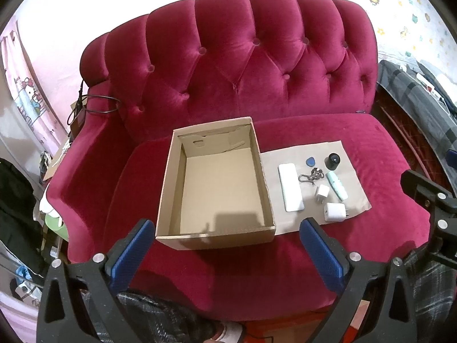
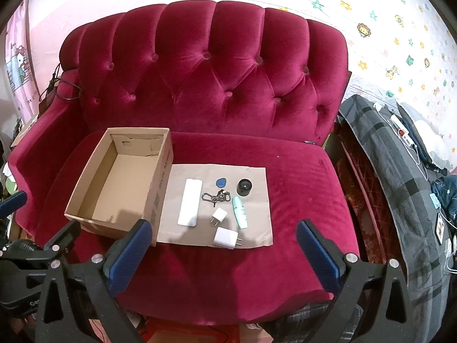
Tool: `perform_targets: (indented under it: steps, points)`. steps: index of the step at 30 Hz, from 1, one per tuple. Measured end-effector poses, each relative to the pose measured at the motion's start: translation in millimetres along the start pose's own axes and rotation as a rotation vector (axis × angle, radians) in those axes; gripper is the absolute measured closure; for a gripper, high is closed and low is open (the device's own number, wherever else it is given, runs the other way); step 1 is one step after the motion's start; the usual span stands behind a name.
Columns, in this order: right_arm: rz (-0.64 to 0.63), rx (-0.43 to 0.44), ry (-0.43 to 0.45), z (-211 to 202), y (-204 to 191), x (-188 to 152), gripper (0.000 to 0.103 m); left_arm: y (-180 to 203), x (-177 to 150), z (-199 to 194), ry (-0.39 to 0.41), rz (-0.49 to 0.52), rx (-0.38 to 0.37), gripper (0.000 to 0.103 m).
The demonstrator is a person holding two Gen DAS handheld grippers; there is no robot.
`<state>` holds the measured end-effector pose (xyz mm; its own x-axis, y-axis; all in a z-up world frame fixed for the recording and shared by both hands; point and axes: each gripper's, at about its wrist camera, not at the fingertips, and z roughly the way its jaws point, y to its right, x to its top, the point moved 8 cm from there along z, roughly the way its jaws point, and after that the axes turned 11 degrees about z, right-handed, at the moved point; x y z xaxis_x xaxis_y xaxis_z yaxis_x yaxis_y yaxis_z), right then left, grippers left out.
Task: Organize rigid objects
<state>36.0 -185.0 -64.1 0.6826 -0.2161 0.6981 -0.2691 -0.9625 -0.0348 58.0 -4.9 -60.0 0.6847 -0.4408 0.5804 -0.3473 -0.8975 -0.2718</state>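
Observation:
An open, empty cardboard box [image 1: 171, 194] [image 2: 85, 188] stands on the red sofa seat. Right of it a brown paper sheet [image 1: 354, 200] [image 2: 257, 200] carries a long white bar [image 1: 290, 187] [image 2: 190, 202], a key bunch [image 1: 311, 175] [image 2: 217, 195], a blue tag [image 1: 310, 160] [image 2: 220, 182], a black cap [image 1: 332, 160] [image 2: 244, 187], a mint tube [image 1: 337, 185] [image 2: 239, 212], a small white plug [image 1: 322, 193] [image 2: 219, 216] and a larger white charger [image 1: 334, 212] [image 2: 226, 237]. My left gripper [image 1: 227, 245] is open before the box. My right gripper [image 2: 224, 245] is open, near the charger.
The sofa's tufted back [image 1: 242, 65] rises behind. A grey plaid cloth with cables [image 2: 400, 171] lies to the right. Clutter and a black cable [image 1: 97, 105] sit left of the sofa arm. The other gripper's frame shows at the right edge [image 1: 434, 200].

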Motion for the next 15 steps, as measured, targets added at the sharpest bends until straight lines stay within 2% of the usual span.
perform_targets:
  steps: [15]
  points:
    - [0.007, -0.007, -0.005, 11.0, 2.4, 8.2, 0.000, 1.1, 5.5, 8.6, 0.016, -0.006, -0.049, 0.000]
